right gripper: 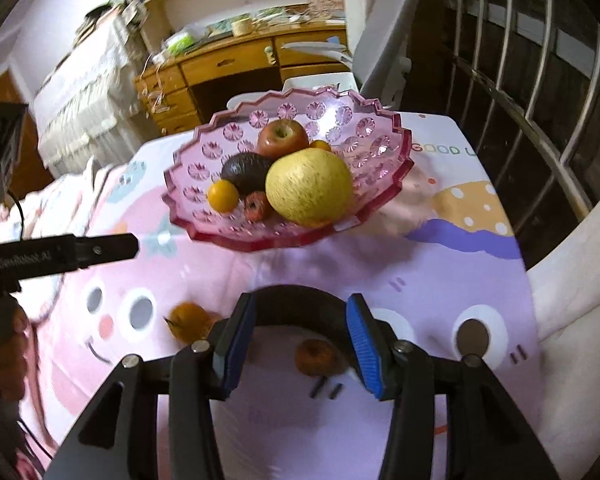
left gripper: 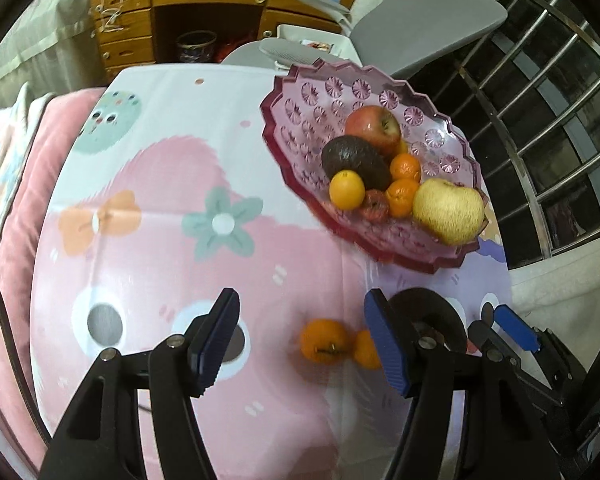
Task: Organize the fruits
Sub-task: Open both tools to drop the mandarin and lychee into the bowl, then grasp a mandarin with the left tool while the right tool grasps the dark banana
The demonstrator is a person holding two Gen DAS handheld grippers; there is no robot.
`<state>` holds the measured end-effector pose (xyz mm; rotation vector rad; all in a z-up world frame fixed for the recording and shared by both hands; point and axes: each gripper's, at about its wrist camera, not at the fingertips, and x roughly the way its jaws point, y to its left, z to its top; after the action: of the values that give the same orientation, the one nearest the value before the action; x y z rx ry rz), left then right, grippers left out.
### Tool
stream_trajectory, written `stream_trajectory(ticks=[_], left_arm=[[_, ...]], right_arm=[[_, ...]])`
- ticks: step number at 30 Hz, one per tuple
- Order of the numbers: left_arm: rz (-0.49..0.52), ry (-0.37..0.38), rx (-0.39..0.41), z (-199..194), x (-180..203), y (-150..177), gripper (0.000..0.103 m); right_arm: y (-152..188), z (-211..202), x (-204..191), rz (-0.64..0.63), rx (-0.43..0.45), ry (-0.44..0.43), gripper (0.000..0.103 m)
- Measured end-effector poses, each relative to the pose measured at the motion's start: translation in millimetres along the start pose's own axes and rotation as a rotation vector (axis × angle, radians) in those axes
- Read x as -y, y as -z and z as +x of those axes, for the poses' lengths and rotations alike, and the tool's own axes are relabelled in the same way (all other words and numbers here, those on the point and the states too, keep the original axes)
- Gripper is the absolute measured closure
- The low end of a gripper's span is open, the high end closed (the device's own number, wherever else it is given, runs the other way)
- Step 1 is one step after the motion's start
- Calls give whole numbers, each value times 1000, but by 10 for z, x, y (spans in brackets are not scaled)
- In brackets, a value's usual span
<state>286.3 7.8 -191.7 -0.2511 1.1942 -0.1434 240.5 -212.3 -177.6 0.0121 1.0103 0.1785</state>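
A pink glass bowl [left gripper: 300,120] [right gripper: 204,152] stands on the table and holds a red apple [left gripper: 372,126], a dark avocado [left gripper: 354,160], a yellow apple [left gripper: 448,210] [right gripper: 308,188], several small oranges and a small red fruit [left gripper: 374,205]. Two loose oranges lie on the cloth: one [left gripper: 325,340] [right gripper: 190,320] between my left gripper's open fingers, one [right gripper: 316,356] between my right gripper's open fingers, partly hidden in the left wrist view [left gripper: 366,350]. My left gripper [left gripper: 304,340] is open and empty. My right gripper [right gripper: 300,348] is open and empty, also seen at the left view's right edge [left gripper: 516,328].
The table wears a pink and purple cartoon cloth [left gripper: 180,220]. A grey chair [left gripper: 420,24] and a wooden desk [left gripper: 204,0] stand behind it. A metal window grille [left gripper: 560,120] runs along the right. A pink cushion [left gripper: 24,184] lies at the left.
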Motion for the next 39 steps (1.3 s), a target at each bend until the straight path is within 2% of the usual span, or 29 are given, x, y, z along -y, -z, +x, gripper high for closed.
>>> stream_trajectory(ticks=[10, 18, 27, 32, 39], left_arm=[[-46, 6, -11, 12, 212, 387, 39], [-85, 69, -20, 188, 424, 671, 39], [-162, 79, -14, 514, 512, 841, 40], [-227, 68, -17, 639, 466, 880, 41], [-240, 62, -11, 723, 494, 875, 43]], right_arm=[[18, 19, 167, -194, -38, -5, 45], [59, 216, 238, -357, -82, -34, 40], [98, 564, 339, -374, -163, -154, 40], [71, 656, 380, -345, -171, -225, 40], [12, 771, 375, -326, -206, -288, 40]])
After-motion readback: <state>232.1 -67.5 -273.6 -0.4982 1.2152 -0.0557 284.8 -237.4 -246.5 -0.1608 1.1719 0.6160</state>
